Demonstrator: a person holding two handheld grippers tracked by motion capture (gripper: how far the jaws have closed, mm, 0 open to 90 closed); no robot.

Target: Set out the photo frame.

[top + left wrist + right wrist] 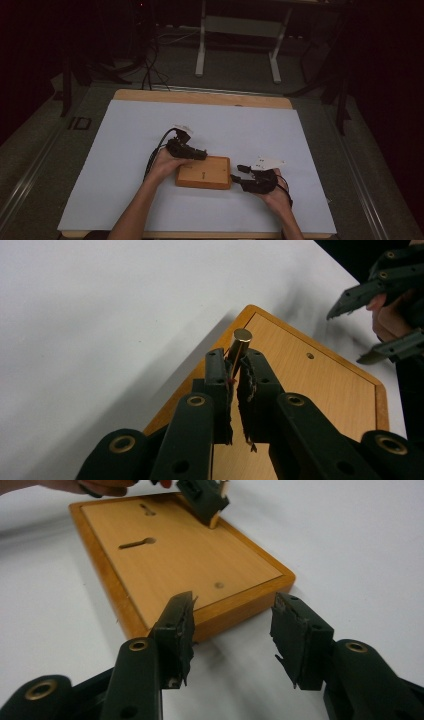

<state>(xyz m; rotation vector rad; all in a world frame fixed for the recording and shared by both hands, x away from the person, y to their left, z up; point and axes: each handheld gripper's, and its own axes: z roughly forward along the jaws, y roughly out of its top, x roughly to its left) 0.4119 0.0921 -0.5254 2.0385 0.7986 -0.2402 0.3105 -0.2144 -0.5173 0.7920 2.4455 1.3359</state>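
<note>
High view: the wooden board [204,173] is lying flat on the white table sheet [125,150], near the person's edge, between the two grippers. The left gripper [200,154] is hovering over the board's far left corner; the right gripper [238,172] is waiting just beside its right edge.

Left gripper view: the jaws are pinching a small metal peg [239,346] upright above the board's corner [310,390]. The peg is probably light, rigid and slippery, so gripping it mid-length between the pads is advisable.

Right gripper view: the jaws are standing spread, framing the board's near corner [235,607] without touching it. The board is looking stiff and moderately heavy, with a raised rim; taking hold across that rim is likely to be the surest purchase. Two keyhole slots [136,543] are showing in its panel.
</note>
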